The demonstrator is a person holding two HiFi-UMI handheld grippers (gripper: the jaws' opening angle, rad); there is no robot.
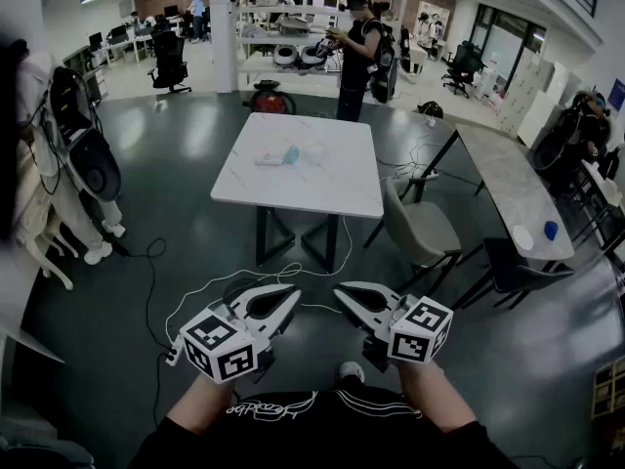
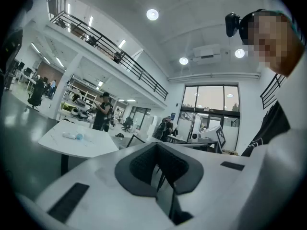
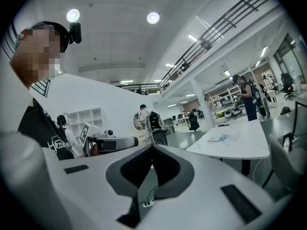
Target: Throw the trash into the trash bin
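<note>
A: What's the biggest thing here?

B: The white table (image 1: 322,189), mid-floor, with a grey chair (image 1: 425,228) just beside its right edge.

A: And the claws?

B: Both are on the near side of the table, well apart from it, side by side over the floor. The left gripper (image 1: 291,294) has its jaws pressed together with nothing between them. The right gripper (image 1: 342,291) is the same: tips meeting, empty, touching nothing.

A: The trash?

B: The trash (image 1: 278,156) lies on the table, towards its far left part. It's a whitish wad with a pale blue bit, possibly tissue; it's too small to be sure.
</note>
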